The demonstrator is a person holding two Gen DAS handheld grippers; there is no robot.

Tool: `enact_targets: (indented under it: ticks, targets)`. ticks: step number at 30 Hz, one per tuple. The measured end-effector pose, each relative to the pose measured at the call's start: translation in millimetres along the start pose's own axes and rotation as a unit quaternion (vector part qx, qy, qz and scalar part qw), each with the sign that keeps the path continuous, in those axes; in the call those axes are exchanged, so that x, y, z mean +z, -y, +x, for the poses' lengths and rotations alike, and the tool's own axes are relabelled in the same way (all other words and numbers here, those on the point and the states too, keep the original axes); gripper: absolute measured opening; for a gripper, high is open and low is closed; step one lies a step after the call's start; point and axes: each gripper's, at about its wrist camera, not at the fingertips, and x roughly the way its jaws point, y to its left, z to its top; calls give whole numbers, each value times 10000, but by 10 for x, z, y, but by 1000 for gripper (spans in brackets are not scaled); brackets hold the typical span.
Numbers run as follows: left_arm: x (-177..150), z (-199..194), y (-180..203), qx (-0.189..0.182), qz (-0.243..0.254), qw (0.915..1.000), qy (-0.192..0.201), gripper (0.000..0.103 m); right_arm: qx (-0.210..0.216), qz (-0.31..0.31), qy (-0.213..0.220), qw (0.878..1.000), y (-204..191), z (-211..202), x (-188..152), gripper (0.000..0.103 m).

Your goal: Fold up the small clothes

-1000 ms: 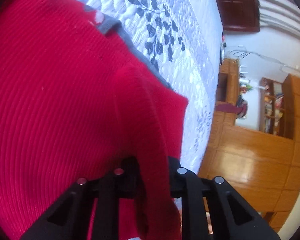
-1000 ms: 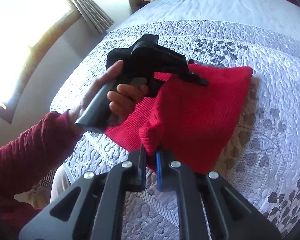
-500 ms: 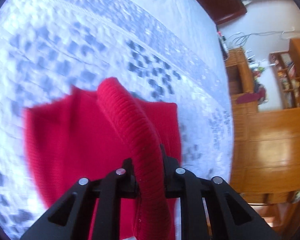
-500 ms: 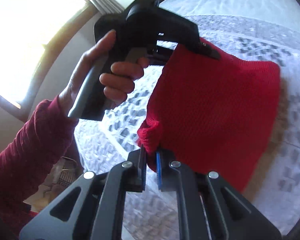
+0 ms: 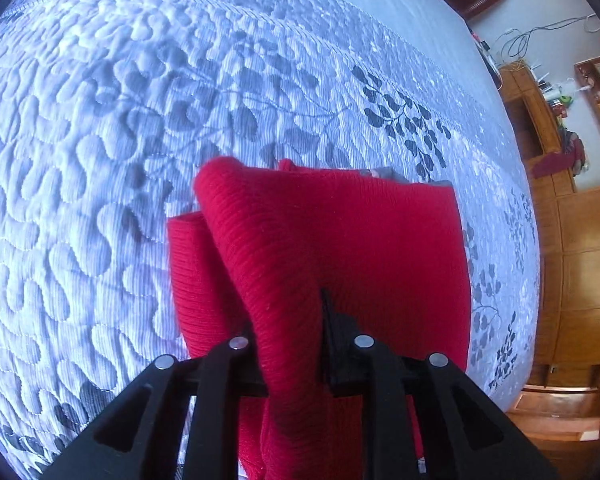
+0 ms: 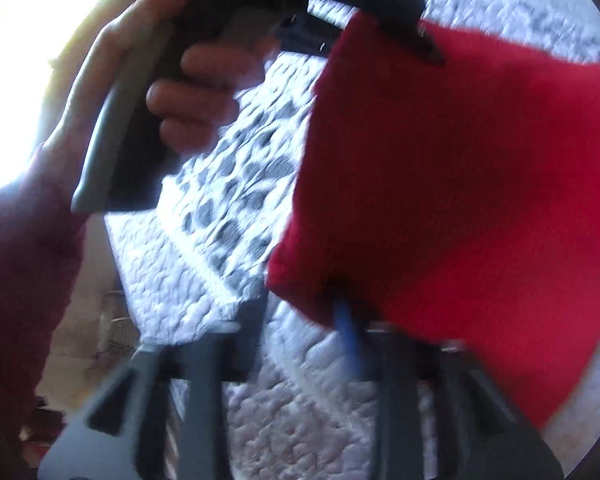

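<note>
- The quilted bedspread (image 5: 148, 128) runs wide and bare to the left of the red knit garment (image 5: 380, 248) and beyond it; nothing else lies on that stretch.
- To the right in the left wrist view, the bed's edge curves down close beside the garment, with a wooden cabinet (image 5: 580, 264) just past it.
- In the right wrist view the bed's near edge falls away at lower left, where a dim bit of floor shows; the picture is blurred there.
- The garment is folded over on itself and hangs raised between the two grippers; its far fold reaches toward the bedspread, and a strip of grey cloth (image 5: 384, 174) peeks out at its far edge. Whether the fold touches the bed I cannot tell.
- The left gripper (image 5: 296, 332) pinches a thick roll of the red knit between its fingers, which stand only a little apart around the bunched cloth; its jaws have just been opening slightly, with the cloth between them.
- The right gripper (image 6: 300, 312) stands spread; its jaws have just been opening. The garment's lower corner lies against the right, blue-padded finger (image 6: 350, 344), while the left finger stands clear with bedspread showing between.
- A hand (image 6: 172, 80) in a dark red sleeve (image 6: 24, 272) grips the left gripper's handle at the garment's upper corner.
</note>
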Motion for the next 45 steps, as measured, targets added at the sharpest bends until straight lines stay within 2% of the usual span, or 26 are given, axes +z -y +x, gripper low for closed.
enact_targets:
  ticks: [2,4,5,6,9,13,15,18,23,25,27,29,30,32,34,38,41,43,44,45]
  targets:
    - [-44,-52,11,165,97,9998,56,31,431,50,93,9990,22,-80,-59,46]
    - [-140,-126,19,255,134,9996,69,34,847,222,194,9960,91,-228,-145,50]
    - [-187,-152,31,261,133,9995,82,34,905,323,307,9949,154,-337,-192,50]
    - [-273,-200,32,260,154,9995,100,35,839,366,417,9949,214,-434,-223,50]
    - [-549,-309,27,219,162,9996,95,39,229,506,783,9954,441,-803,-417,51]
    - [-954,-347,37,221,70,9997,-7,40,-499,1044,976,9885,789,-1132,-675,58]
    - [-1131,-305,51,315,44,9994,-104,40,-604,1324,941,9849,940,-1173,-815,58]
    - [-1333,-235,102,493,150,9985,-189,40,-499,1628,661,9832,1053,-1018,-949,58]
    - [-1454,-199,118,578,146,9980,-214,40,-38,1951,413,9799,1103,-681,-912,46]
    - [-1476,-204,143,651,207,9974,-233,40,23,2092,370,9772,1125,-632,-885,22]
    - [-1503,-220,158,665,220,9972,-264,40,290,2231,356,9737,1170,-655,-797,17]
    - [-1520,-256,169,674,257,9971,-241,36,447,2162,482,9741,1163,-870,-756,15]
    - [-1534,-263,173,747,329,9964,-223,36,421,2112,513,9752,1159,-962,-736,14]
    - [-1556,-193,168,925,455,9943,-261,37,104,1932,447,9801,1150,-1058,-796,13]
    - [-1582,-103,169,976,490,9937,-262,39,-278,1799,221,9830,1150,-941,-821,12]
    - [-1616,-52,212,1133,759,9905,-180,40,-697,1624,19,9843,1088,-760,-679,12]
    - [-1623,-146,204,1006,617,9929,-178,40,-667,1625,32,9844,1029,-736,-618,14]
    - [-1648,-238,200,948,489,9942,-142,40,-482,1679,97,9846,976,-762,-608,27]
    - [-1684,-297,219,860,430,9953,-96,41,-404,1758,155,9835,961,-819,-619,29]
    - [-1710,-326,238,726,409,9965,-106,41,-300,1764,235,9836,927,-870,-629,41]
